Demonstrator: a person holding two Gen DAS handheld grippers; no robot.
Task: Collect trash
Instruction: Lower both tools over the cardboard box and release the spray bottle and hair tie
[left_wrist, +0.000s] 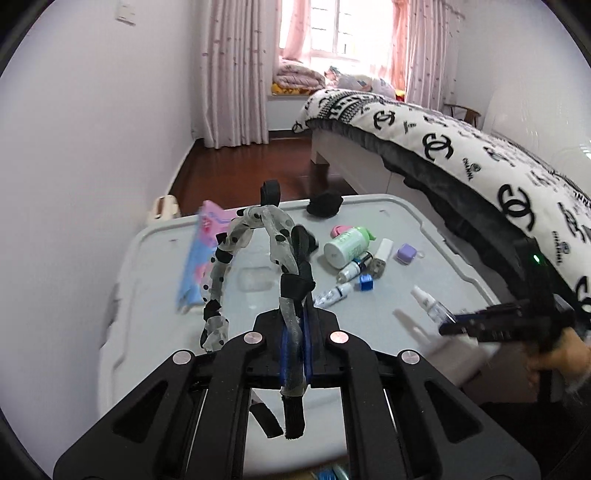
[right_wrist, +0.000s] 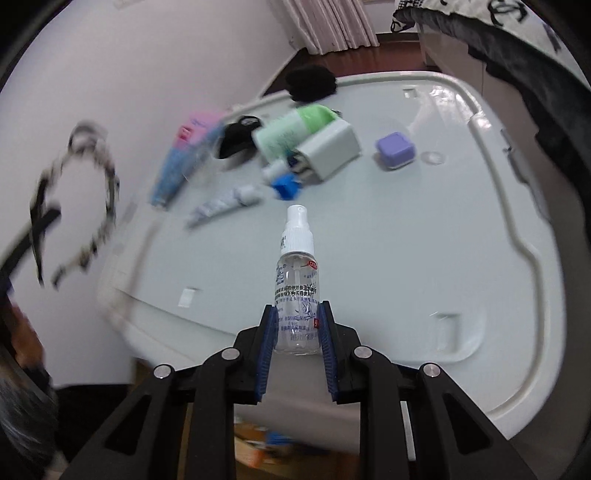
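My left gripper (left_wrist: 295, 325) is shut on a sheer polka-dot headband (left_wrist: 255, 236) with black knots and holds it up over the grey lid (left_wrist: 388, 325). The headband shows blurred at the left of the right wrist view (right_wrist: 88, 192). My right gripper (right_wrist: 297, 317) is shut on a clear spray bottle (right_wrist: 297, 280) with a white pump top, held above the lid's near edge (right_wrist: 443, 258). It also shows in the left wrist view (left_wrist: 430, 301), gripper at the right (left_wrist: 448, 326).
On the lid lie a pink-blue packet (left_wrist: 201, 254), a green-capped white bottle (left_wrist: 349, 242), small tubes and droppers (left_wrist: 334, 293), a blue cap (left_wrist: 365, 282), a purple cube (left_wrist: 406, 253) and a black fabric lump (left_wrist: 325, 203). A bed (left_wrist: 461, 147) stands at the right.
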